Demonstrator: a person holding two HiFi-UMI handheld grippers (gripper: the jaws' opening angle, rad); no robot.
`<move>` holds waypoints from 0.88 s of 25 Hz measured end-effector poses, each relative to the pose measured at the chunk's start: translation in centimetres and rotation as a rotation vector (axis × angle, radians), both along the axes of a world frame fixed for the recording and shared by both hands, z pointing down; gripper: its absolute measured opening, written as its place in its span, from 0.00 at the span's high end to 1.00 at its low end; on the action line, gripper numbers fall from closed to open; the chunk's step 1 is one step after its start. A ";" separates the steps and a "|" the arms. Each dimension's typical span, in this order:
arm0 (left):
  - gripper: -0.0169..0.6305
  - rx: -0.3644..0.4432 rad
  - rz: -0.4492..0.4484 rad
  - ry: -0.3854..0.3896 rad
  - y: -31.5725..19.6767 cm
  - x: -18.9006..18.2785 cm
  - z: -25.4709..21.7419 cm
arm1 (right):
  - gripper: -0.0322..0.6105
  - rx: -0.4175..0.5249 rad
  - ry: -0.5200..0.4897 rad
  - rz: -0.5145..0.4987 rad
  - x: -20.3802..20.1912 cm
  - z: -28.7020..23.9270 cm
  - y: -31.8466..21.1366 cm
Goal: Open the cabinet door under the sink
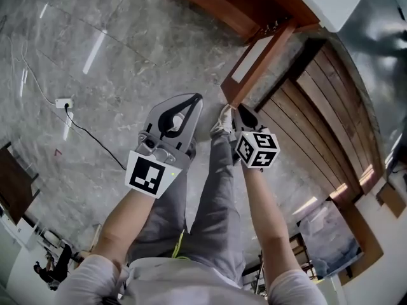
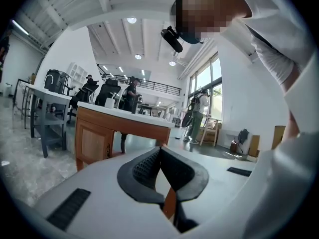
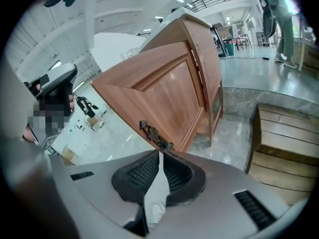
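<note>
While the cabinet door (image 1: pixel 259 61) stands swung wide from the cabinet (image 1: pixel 210 2), its free edge juts over the grey floor (image 1: pixel 108 56). Open room lies to its left and wooden slats (image 1: pixel 318 119) are close on its right. The right tool (image 3: pixel 159 153) has its tips together on nothing, just short of the door's metal handle (image 3: pixel 156 135). The left tool (image 1: pixel 196 100) is likewise closed and empty, over bare floor. The head view's top edge cuts off the cabinet, and its inside lies in shadow.

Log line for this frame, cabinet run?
cabinet door: open | right gripper: shut, empty, tips by door handle | left gripper: shut, empty, clear of door
</note>
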State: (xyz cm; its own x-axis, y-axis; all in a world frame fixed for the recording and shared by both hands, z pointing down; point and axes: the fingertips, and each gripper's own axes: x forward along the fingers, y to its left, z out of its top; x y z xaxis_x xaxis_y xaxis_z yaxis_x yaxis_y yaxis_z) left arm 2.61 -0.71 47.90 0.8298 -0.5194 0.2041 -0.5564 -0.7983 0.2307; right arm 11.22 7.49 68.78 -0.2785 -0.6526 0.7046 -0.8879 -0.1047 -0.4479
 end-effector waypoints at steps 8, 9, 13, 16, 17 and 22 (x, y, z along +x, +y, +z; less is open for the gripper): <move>0.95 0.004 0.001 -0.001 2.0 0.7 -0.9 | 0.88 0.018 0.019 0.022 1.1 -2.7 0.9; 0.95 0.006 0.000 0.001 2.2 1.1 -1.2 | 0.88 0.021 0.022 0.025 1.7 -3.1 0.9; 0.95 0.000 -0.027 0.012 3.1 2.0 -3.3 | 0.88 0.038 0.039 0.028 3.7 -6.0 0.6; 0.95 0.014 -0.032 0.015 3.1 2.6 -5.5 | 0.88 0.063 0.048 0.038 5.1 -8.9 -0.2; 0.95 0.018 -0.036 0.019 3.1 2.8 -6.3 | 0.88 0.074 0.049 0.043 5.5 -10.0 -0.5; 0.95 0.046 -0.048 0.029 2.6 3.3 -10.2 | 0.88 0.125 0.052 0.057 6.4 -15.1 -2.1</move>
State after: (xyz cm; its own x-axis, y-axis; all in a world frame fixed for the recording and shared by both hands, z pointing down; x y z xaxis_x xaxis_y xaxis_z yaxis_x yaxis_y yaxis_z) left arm 5.86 1.88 37.75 0.8089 -0.5671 0.1553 -0.5879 -0.7808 0.2112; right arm 17.66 5.35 53.72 -0.2041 -0.7496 0.6296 -0.9045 -0.1016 -0.4142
